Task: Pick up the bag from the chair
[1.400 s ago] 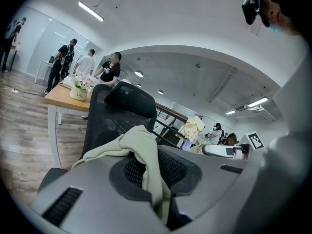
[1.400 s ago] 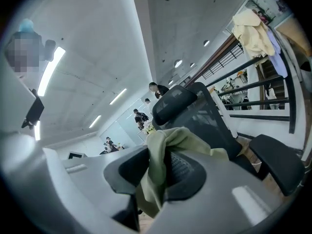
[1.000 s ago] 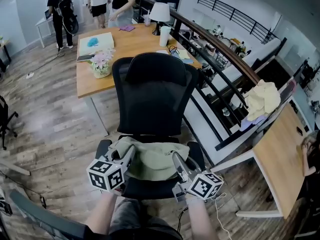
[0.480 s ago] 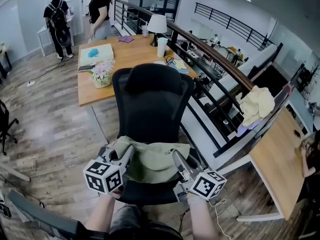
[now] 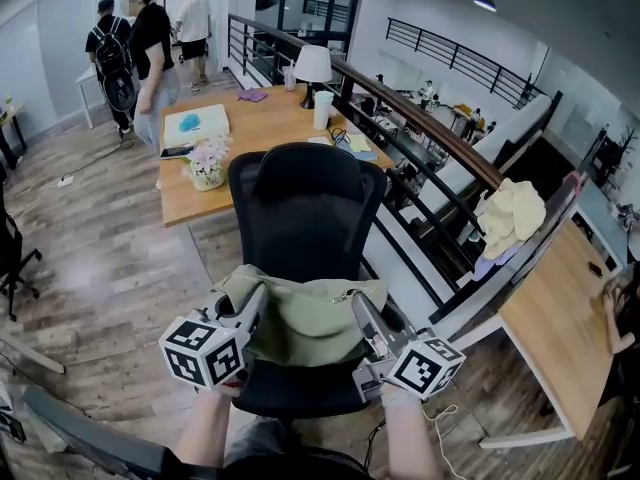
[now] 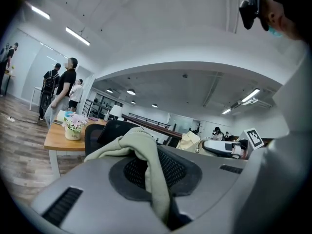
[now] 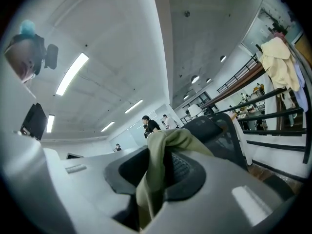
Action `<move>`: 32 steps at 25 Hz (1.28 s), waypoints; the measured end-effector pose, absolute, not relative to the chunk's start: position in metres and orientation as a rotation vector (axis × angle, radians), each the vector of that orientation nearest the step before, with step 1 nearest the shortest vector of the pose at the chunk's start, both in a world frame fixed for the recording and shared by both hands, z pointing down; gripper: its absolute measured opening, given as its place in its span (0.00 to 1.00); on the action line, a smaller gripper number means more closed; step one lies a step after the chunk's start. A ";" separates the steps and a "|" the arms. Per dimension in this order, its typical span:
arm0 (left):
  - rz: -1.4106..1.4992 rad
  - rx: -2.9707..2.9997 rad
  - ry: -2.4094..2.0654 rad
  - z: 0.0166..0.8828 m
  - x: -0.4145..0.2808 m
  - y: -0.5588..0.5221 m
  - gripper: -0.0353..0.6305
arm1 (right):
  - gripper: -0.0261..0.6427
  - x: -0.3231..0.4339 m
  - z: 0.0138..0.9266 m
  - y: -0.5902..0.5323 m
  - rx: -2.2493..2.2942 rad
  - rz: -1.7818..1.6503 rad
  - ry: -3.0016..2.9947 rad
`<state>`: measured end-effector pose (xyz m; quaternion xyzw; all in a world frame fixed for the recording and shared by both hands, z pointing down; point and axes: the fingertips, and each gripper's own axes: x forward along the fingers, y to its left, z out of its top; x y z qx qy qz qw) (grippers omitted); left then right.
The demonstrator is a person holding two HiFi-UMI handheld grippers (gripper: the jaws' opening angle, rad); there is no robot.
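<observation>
An olive-green cloth bag (image 5: 312,316) hangs between my two grippers, just above the seat (image 5: 300,396) of a black office chair (image 5: 305,213). My left gripper (image 5: 257,300) is shut on the bag's left edge. In the left gripper view a fold of the bag (image 6: 146,155) runs down into the closed jaws. At the bag's right edge my right gripper (image 5: 359,304) is shut too, and the right gripper view shows the fabric (image 7: 157,165) pinched between its pads. The bag's underside is hidden.
A wooden desk (image 5: 250,118) behind the chair carries a flower pot (image 5: 208,165), a lamp (image 5: 313,66) and a cup (image 5: 321,109). A dark railing (image 5: 420,108) runs along the right. Another desk (image 5: 560,318) stands at the right, with pale clothes (image 5: 512,213) hung nearby. People (image 5: 150,48) stand at the far left.
Both grippers have risen together with the bag, lifting it off the chair seat. The people at the back have walked about.
</observation>
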<state>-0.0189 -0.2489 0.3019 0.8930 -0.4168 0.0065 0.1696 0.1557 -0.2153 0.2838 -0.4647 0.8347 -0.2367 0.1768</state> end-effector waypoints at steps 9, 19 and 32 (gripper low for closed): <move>-0.033 2.602 -1.193 0.263 -0.024 -0.248 0.09 | 0.17 0.152 0.243 -0.216 -1.298 -0.590 2.360; -0.098 2.667 -1.197 0.222 -0.024 -0.252 0.09 | 0.18 0.148 0.202 -0.220 -1.328 -0.432 2.392; -0.165 2.730 -1.203 0.182 -0.027 -0.243 0.09 | 0.17 0.141 0.166 -0.215 -1.334 -0.291 2.405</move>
